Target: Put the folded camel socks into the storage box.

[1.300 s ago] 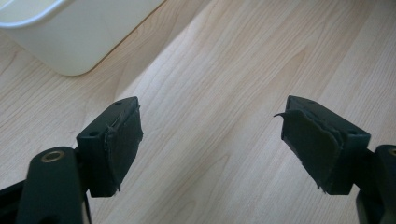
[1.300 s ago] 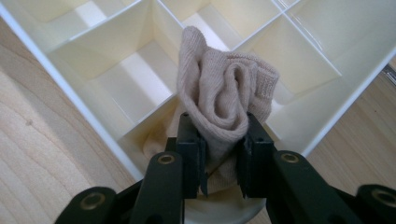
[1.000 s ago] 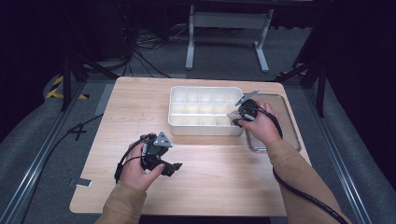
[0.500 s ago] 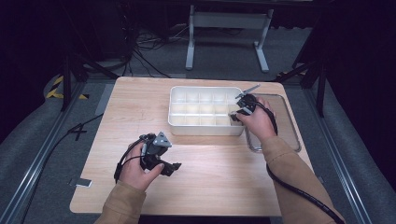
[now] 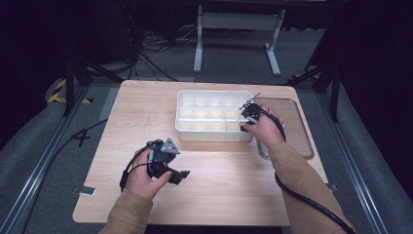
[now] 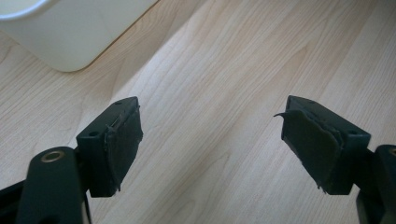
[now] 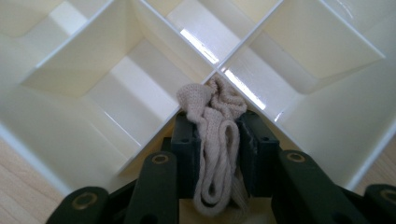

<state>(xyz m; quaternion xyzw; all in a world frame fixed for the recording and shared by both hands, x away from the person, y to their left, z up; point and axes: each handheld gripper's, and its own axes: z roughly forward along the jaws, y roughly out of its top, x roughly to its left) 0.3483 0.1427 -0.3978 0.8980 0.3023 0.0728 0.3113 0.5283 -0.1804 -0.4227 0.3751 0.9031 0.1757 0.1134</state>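
Observation:
A beige knitted sock (image 7: 212, 100) hangs bunched between the black jaws of my right gripper (image 7: 215, 154). The jaws have just been closing, and their pads now press on the sock from both sides. That gripper (image 5: 247, 116) hovers over the right end of a white compartment tray (image 5: 214, 92), above a crossing of dividers (image 7: 140, 28). My left gripper (image 5: 176, 174) rests low over the wooden table near its front. Its jaws stand wide apart with only bare wood between them (image 6: 210, 140).
A clear flat lid (image 5: 294, 129) lies on the table right of the tray, partly under my right hand. A corner of the tray (image 6: 70, 37) shows ahead of the left gripper. Dark floor, cables and a metal stand surround the table.
My right hand has shifted a little left, from the lid's edge to over the tray's right end. The left hand has stayed where it was.

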